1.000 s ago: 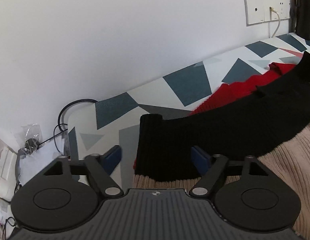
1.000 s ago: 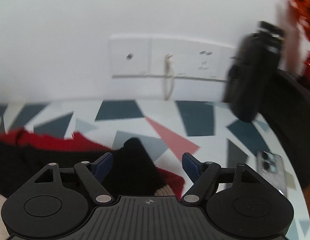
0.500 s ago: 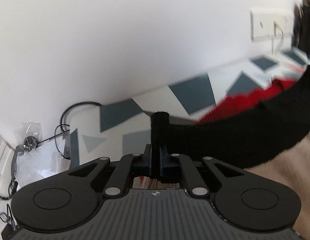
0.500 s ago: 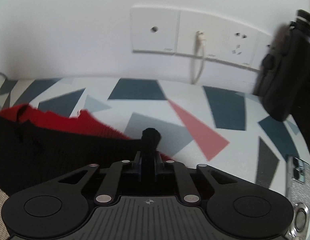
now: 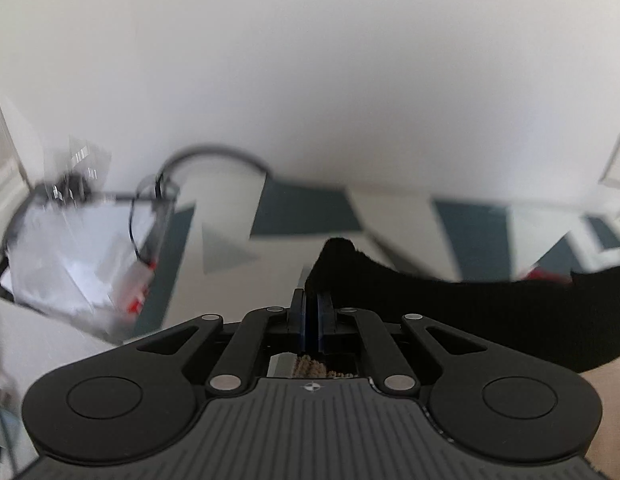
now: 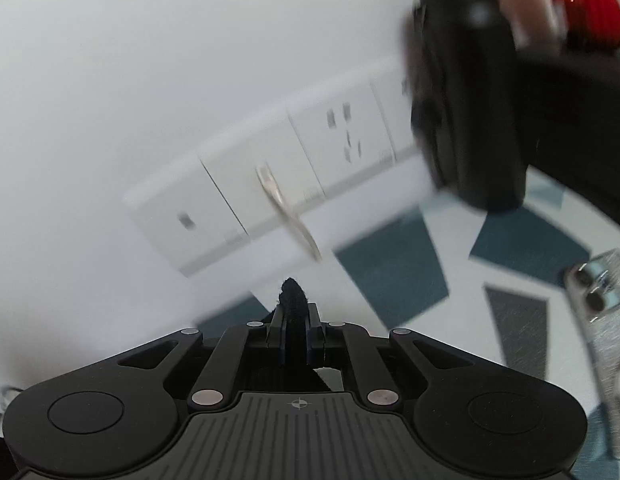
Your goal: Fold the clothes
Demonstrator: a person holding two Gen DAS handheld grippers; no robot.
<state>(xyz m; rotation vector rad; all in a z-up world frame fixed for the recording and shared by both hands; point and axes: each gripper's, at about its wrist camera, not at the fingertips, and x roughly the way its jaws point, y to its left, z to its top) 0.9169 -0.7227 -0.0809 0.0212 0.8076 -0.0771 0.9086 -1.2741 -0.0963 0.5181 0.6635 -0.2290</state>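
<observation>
Our left gripper (image 5: pixel 311 312) and right gripper (image 6: pixel 296 332) were wide; now both pinch the black knitted cloth (image 5: pixel 449 300). It lifts off the patterned table (image 5: pixel 310 212), so we can fold it.

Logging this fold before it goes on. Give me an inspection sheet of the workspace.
Surface: table cover with white, grey and blue shapes.
Job's things: black knit garment, pinched at two spots; red fabric and beige knit beside it.
Clutter: phone, black bottle, plastic bags.
Grippers: left tool and right tool both shut on the garment.
Cables: black loop; white plug lead.
Surroundings: white wall, socket panel.
</observation>
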